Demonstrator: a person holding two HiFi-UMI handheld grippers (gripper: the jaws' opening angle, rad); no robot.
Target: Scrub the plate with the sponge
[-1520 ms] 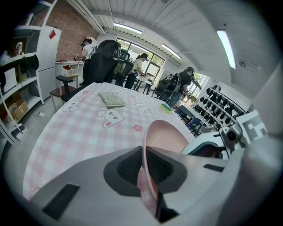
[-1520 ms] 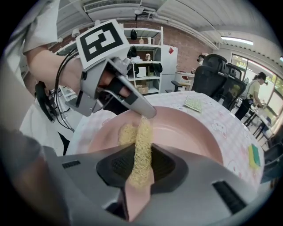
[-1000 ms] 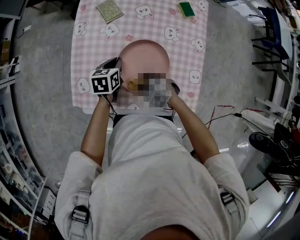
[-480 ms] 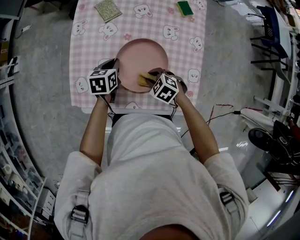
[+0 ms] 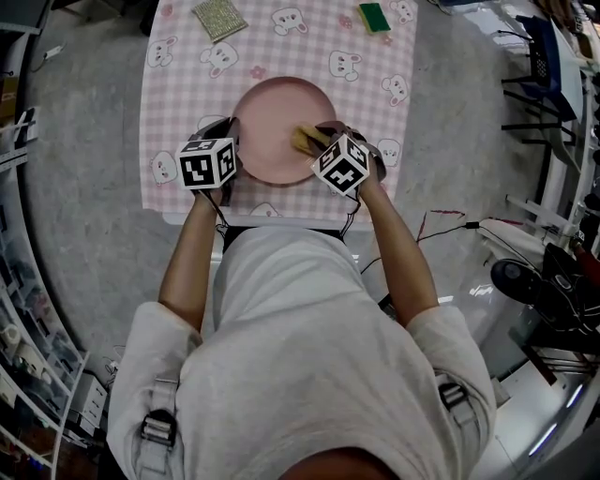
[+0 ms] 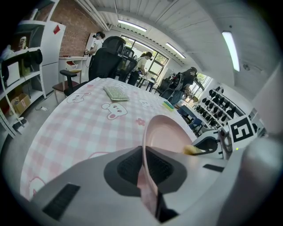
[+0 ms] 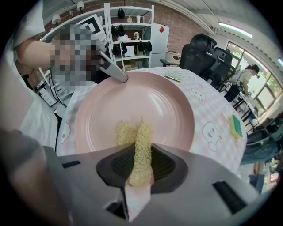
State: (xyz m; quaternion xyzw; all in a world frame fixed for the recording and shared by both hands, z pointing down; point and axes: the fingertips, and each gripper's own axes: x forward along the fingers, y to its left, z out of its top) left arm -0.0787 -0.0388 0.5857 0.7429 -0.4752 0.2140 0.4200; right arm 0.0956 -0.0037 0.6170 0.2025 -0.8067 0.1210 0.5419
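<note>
A round pink plate [image 5: 277,122] lies on the pink checked tablecloth [image 5: 178,94]. My left gripper [image 5: 230,139] is shut on the plate's left rim; in the left gripper view the rim [image 6: 148,132] runs edge-on between the jaws of that gripper [image 6: 143,164]. My right gripper [image 5: 316,141] is shut on a yellow mesh sponge [image 5: 304,139]. The sponge rests on the plate's right half. In the right gripper view the sponge [image 7: 140,143] stands upright between the jaws of my right gripper [image 7: 139,167] and touches the plate [image 7: 146,101].
A green sponge [image 5: 373,17] lies at the table's far right. A speckled scouring pad [image 5: 218,19] lies at the far left. The table's near edge [image 5: 253,218] is just below the plate. Office chairs and shelves stand beyond the table.
My right gripper has carried the sponge from the plate's near-left part to its right side. The left gripper has kept its hold on the rim.
</note>
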